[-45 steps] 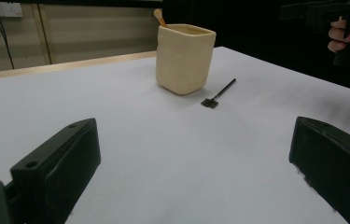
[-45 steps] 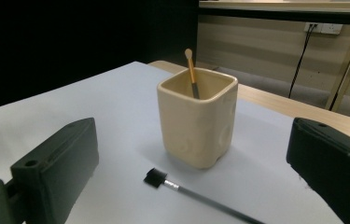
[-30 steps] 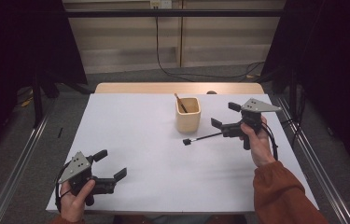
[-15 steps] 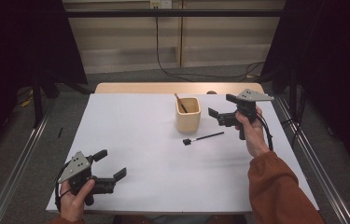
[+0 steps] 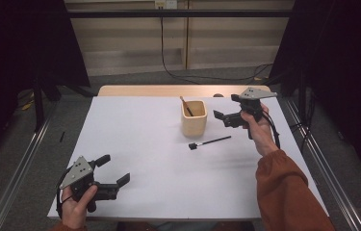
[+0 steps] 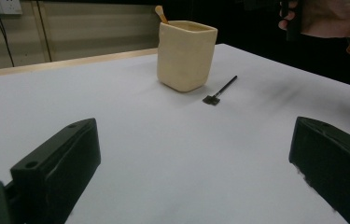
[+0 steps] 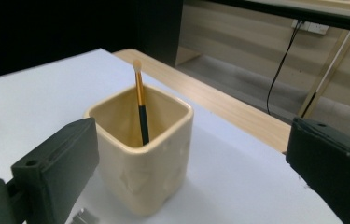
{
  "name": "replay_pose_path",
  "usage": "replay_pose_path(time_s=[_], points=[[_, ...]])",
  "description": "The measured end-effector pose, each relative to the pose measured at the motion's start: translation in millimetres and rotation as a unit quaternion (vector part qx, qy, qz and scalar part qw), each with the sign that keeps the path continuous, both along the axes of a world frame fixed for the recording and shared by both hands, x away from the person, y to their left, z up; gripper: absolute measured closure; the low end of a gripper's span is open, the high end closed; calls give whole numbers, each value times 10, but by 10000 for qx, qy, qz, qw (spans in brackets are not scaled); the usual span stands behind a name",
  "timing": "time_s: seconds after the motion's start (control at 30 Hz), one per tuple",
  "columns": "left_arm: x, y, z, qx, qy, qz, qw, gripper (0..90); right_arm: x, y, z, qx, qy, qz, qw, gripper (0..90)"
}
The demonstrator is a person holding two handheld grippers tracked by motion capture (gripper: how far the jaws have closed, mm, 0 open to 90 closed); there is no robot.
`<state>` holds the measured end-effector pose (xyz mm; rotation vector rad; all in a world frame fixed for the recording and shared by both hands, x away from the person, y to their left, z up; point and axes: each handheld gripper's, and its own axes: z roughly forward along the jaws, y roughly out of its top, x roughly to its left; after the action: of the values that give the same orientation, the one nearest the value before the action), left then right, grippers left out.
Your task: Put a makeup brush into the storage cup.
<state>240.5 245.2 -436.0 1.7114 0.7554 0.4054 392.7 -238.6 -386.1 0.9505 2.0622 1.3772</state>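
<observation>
The right tool (image 5: 224, 114) is hanging in the air just beside the cup (image 5: 194, 118), on the cup's right side. Its two black jaws are standing wide apart and are holding nothing. In the right gripper view the jaws are opening on each side of the cup (image 7: 141, 154), and the cup is sitting a little way in front of them, not touching them. A hand (image 5: 259, 130) with an orange sleeve (image 5: 286, 192) is gripping this tool.

The cup is cream and has squarish sides. It is standing upright on the white counter (image 5: 149, 139), near the far edge. A small brush (image 7: 139, 100) with a gold and black handle is leaning inside the cup, with its pale tip sticking up above the rim.

A black brush (image 5: 210, 142) is lying flat on the counter, just in front of the cup and to its right. Its dark head is pointing to the left, and it is not touching the cup.

The left tool (image 5: 115, 171) is sitting low at the near left corner of the counter, well apart from the cup. Its jaws are also standing wide apart and empty. Another hand (image 5: 78, 207) is holding it. In the left gripper view the cup (image 6: 185, 55) and the black brush (image 6: 219, 91) are showing far off between its jaws.
</observation>
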Motion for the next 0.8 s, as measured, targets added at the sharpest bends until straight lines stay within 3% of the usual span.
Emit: replay_pose_path(time_s=[0.37, 0.63, 0.8], points=[[5, 2, -1, 10, 16, -15, 10000, 19, 24, -33, -30, -430, 552, 293, 9971, 47], [6, -2, -3, 8, 34, -20, 10000, 19, 51, -80, -80, -826, 978, 380, 9910, 50], [8, -5, -4, 17, 42, -9, 10000, 19, 69, -104, -98, -1080, 1317, 507, 9841, 48]])
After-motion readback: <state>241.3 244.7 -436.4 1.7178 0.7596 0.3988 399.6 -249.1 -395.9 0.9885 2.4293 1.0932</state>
